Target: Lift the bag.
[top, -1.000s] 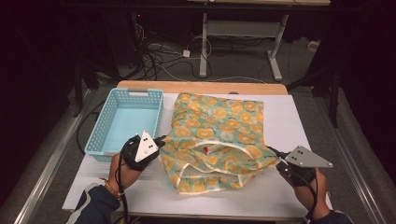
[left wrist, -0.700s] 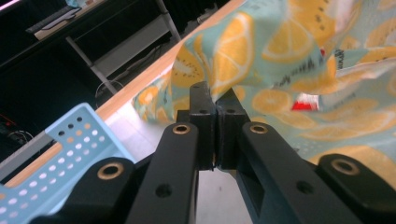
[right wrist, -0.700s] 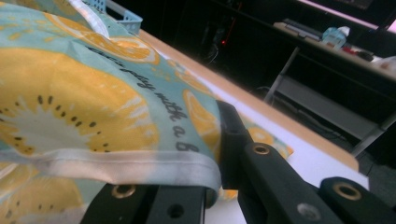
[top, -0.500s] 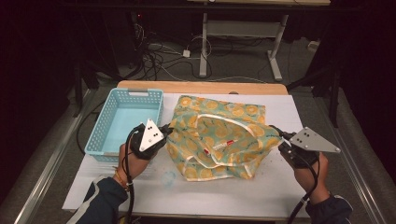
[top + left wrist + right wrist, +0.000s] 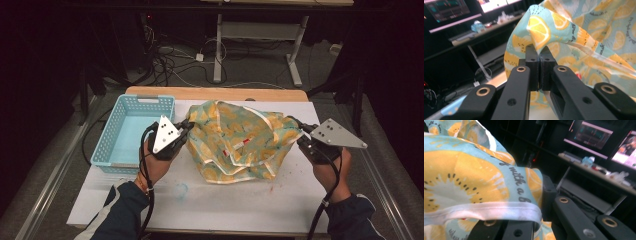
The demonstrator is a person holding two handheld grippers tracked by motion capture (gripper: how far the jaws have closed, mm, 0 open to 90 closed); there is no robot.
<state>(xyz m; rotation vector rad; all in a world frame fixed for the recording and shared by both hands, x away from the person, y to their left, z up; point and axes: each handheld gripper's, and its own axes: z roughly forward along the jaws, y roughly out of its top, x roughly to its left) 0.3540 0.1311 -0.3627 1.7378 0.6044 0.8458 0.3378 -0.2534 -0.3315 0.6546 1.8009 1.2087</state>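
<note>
A printed cloth (image 5: 240, 142) hangs slack between the two claws, just to the right of the pale blue basket (image 5: 131, 131) and above the white-covered table (image 5: 230, 200). Its ground is light turquoise, scattered with orange and yellow citrus slices and some kiwi-like rounds with dark seeds, plus lines of small dark script. A white hem runs along its edges, and in the high view a small red and white tag sits near its middle. The fabric is rumpled and folded over itself; its lower folds seem to rest on the table, while the two gripped corners are raised.

The left claw (image 5: 186, 126) is clamped on the cloth's left corner, on the side nearest the basket. In the left gripper view the left claw's two black jaws (image 5: 539, 66) stand pressed together with a peak of lemon-printed fabric pinched between them (the cloth rises from the pinch like a small tent).

The right claw (image 5: 300, 131) grips the cloth's far corner, well apart from the basket. In the right gripper view the hemmed edge drapes over the right claw (image 5: 537, 202) and covers much of it; its jaws are closed on the fabric.
</note>
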